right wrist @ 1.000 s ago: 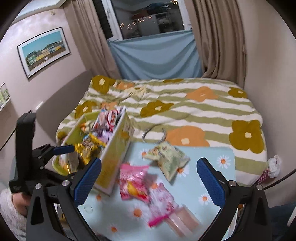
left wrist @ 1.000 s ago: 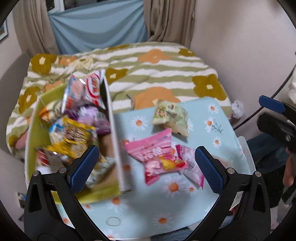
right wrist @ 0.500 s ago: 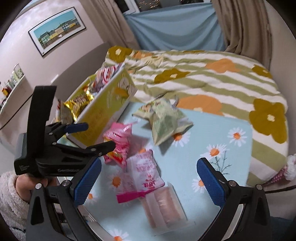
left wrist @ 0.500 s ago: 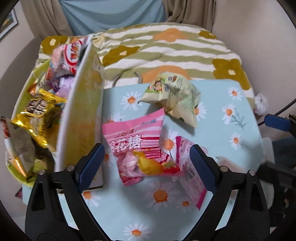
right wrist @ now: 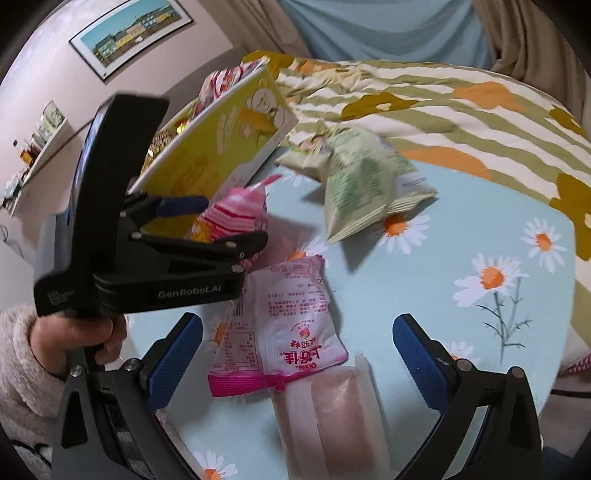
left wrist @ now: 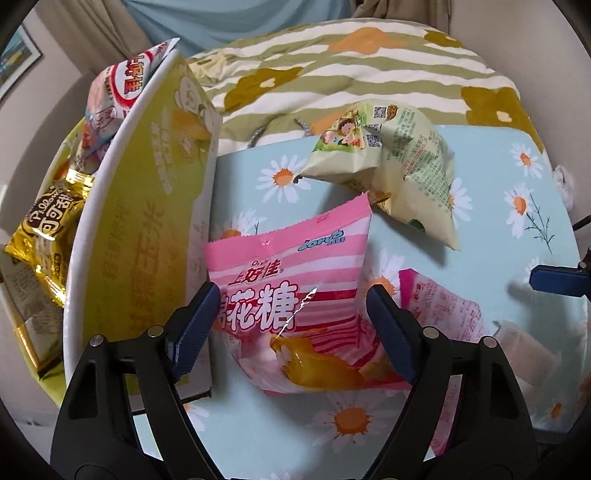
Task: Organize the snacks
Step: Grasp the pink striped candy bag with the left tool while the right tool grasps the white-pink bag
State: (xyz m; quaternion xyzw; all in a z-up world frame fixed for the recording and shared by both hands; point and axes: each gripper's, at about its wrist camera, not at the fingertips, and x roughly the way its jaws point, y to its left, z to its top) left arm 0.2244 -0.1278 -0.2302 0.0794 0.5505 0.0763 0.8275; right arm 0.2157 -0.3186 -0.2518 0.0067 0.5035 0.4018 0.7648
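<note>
A pink striped marshmallow bag [left wrist: 295, 295] lies on the daisy tablecloth [left wrist: 498, 229] beside a yellow-green box [left wrist: 147, 206] full of snacks. My left gripper [left wrist: 291, 325] is open, its blue pads either side of that bag, low over it; it also shows in the right wrist view [right wrist: 218, 221]. A pale green snack bag [left wrist: 399, 166] lies farther back. My right gripper [right wrist: 295, 354] is open above a small pink packet [right wrist: 295, 325] and a clear-wrapped pink pack [right wrist: 332, 417]. The right gripper's fingertip [left wrist: 557, 280] shows at the left view's right edge.
The box holds a gold bag [left wrist: 48, 229] and a red-and-white bag [left wrist: 129, 81]. A bed with a striped flowered blanket [left wrist: 351, 66] lies behind the table. The table's edge [right wrist: 565, 369] is at right. A framed picture [right wrist: 129, 33] hangs on the wall.
Both grippers have moved forward and down toward the table. My left gripper now straddles the pink marshmallow bag. My right gripper has come closer to the small pink packets.
</note>
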